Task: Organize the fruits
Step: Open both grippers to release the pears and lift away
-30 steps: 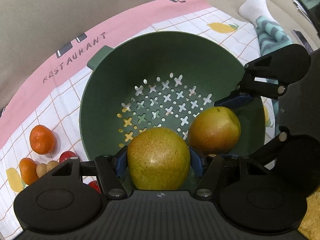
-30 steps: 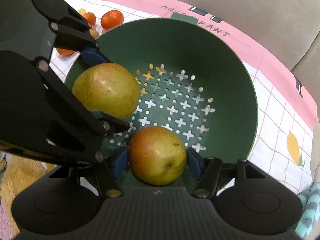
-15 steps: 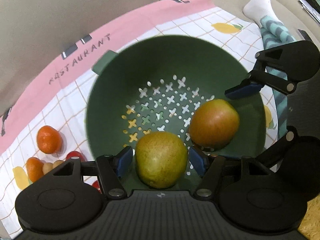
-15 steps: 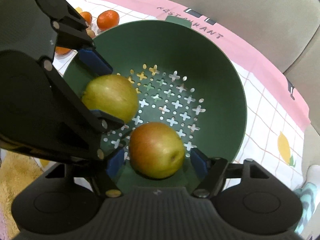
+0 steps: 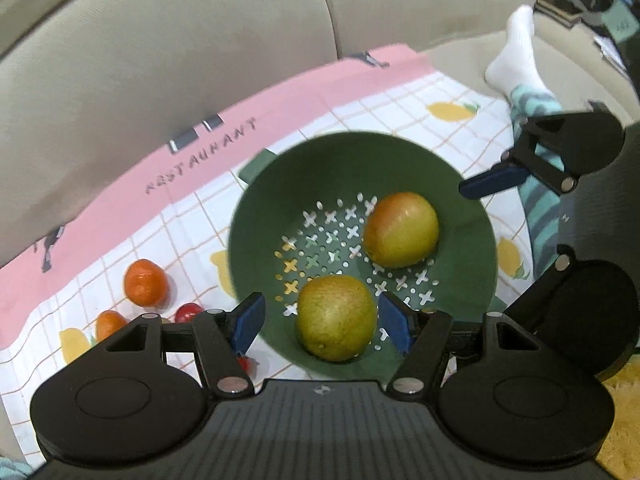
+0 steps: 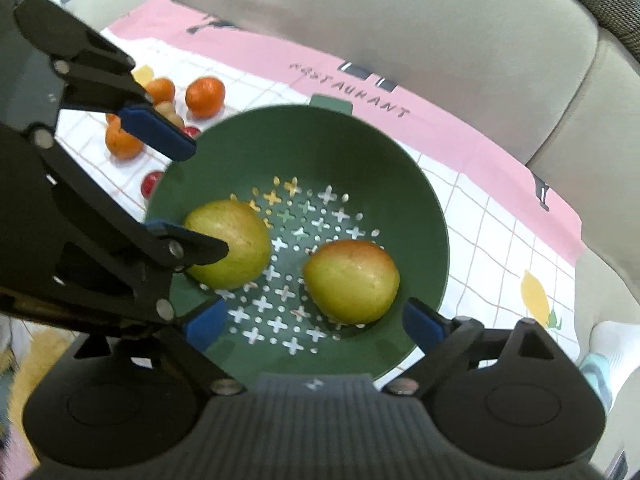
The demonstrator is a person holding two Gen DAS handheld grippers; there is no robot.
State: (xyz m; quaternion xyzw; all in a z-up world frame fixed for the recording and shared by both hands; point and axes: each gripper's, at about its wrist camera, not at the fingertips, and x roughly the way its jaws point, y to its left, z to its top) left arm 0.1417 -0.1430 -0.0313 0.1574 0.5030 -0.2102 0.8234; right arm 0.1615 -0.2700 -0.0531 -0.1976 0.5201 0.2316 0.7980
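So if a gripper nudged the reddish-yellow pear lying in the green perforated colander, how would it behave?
The reddish-yellow pear looks round and smooth, so it would probably roll. The green perforated colander slopes inward, likely returning it toward the yellow-green pear. It looks firm, probably not fragile.

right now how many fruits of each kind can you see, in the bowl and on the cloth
pears in the green bowl: 2 (greener pear, red-blushed pear)
oranges on the cloth: 3 ()
small red fruits: 2 ()
small tan fruits: 2, partly hidden ()
total: 9
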